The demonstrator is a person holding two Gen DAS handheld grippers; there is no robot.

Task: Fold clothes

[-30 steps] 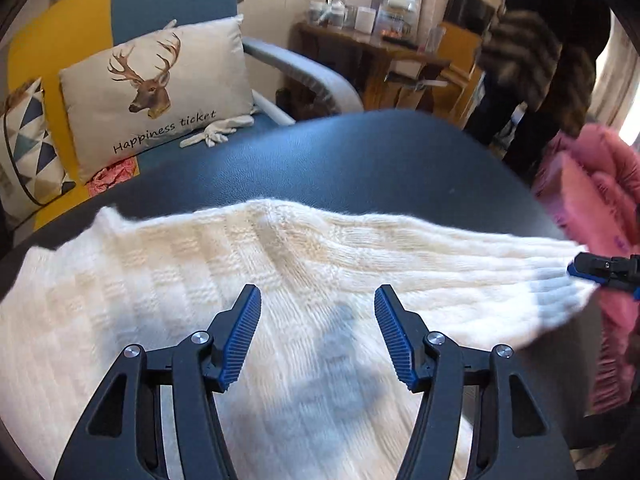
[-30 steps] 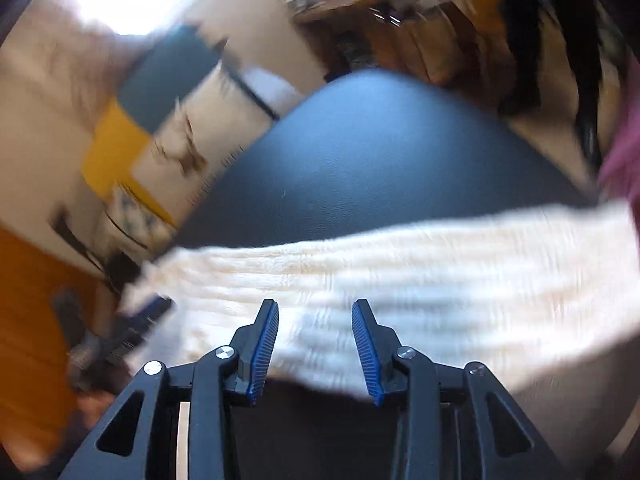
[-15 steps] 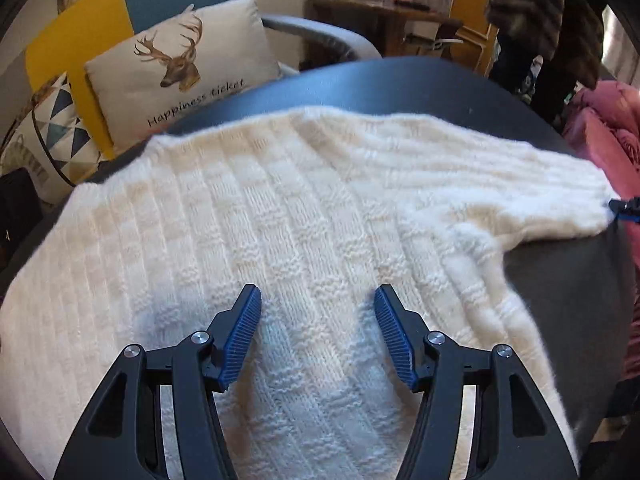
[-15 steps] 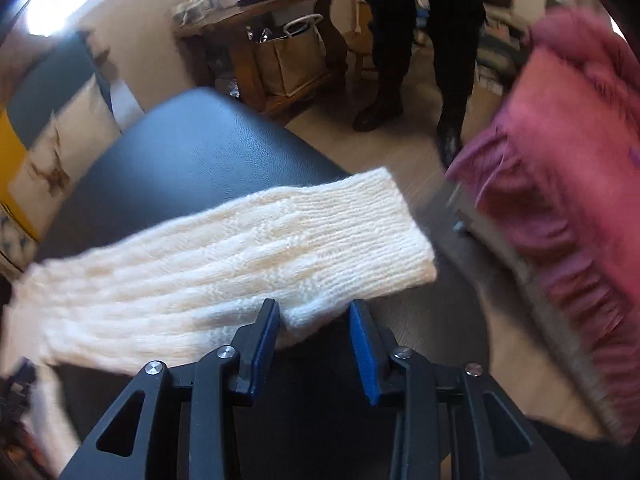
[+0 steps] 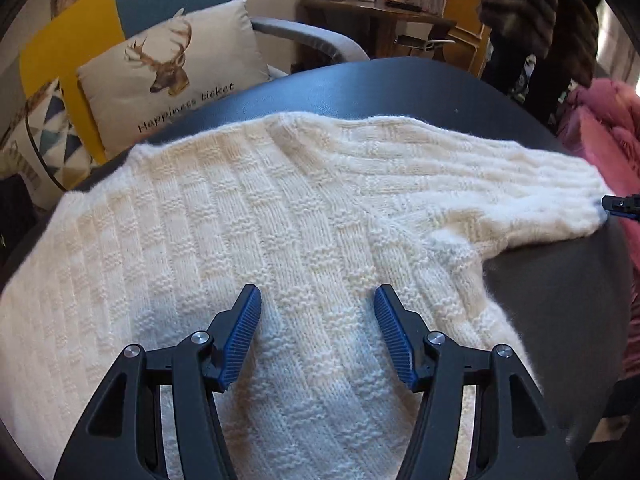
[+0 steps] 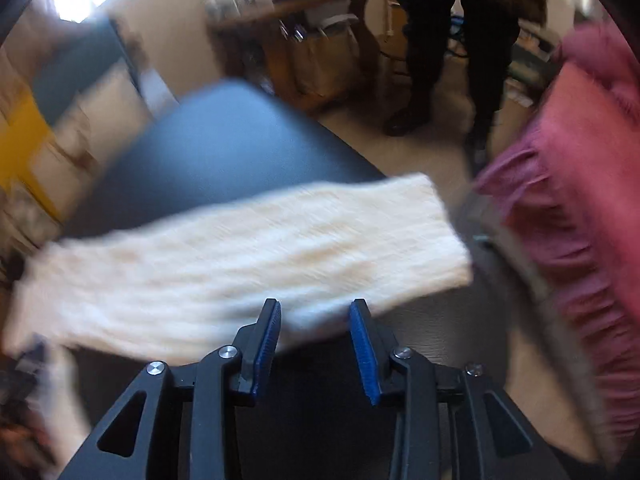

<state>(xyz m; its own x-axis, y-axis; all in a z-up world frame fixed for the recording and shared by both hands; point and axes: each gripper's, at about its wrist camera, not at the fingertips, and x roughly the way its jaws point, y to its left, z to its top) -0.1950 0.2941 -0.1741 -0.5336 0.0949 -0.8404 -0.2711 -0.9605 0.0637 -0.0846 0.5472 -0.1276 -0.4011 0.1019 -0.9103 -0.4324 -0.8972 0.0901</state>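
Observation:
A cream knit sweater point(image 5: 248, 232) lies spread flat on a dark round table point(image 5: 400, 84). One sleeve point(image 5: 500, 184) stretches out to the right. My left gripper point(image 5: 318, 300) hovers open over the sweater's body with nothing pinched between its fingers. At the sleeve's cuff, the tip of my right gripper point(image 5: 620, 205) shows at the picture's right edge. The right wrist view is blurred: the sleeve point(image 6: 260, 252) runs across it, and my right gripper point(image 6: 315, 310) stands open with its fingertips at the sleeve's near edge, near the cuff end.
A pink fringed garment point(image 6: 580, 208) hangs just right of the table, also visible as pink cloth point(image 5: 608, 132). Behind are a sofa with a deer cushion point(image 5: 172, 68), a wooden side table with cups point(image 5: 376, 4), and a person's dark legs point(image 6: 452, 60).
The left view has tipped down and advanced, so the sweater's body now fills it. The right view swung from the sweater's middle to the sleeve's cuff end, and its jaws narrowed slightly.

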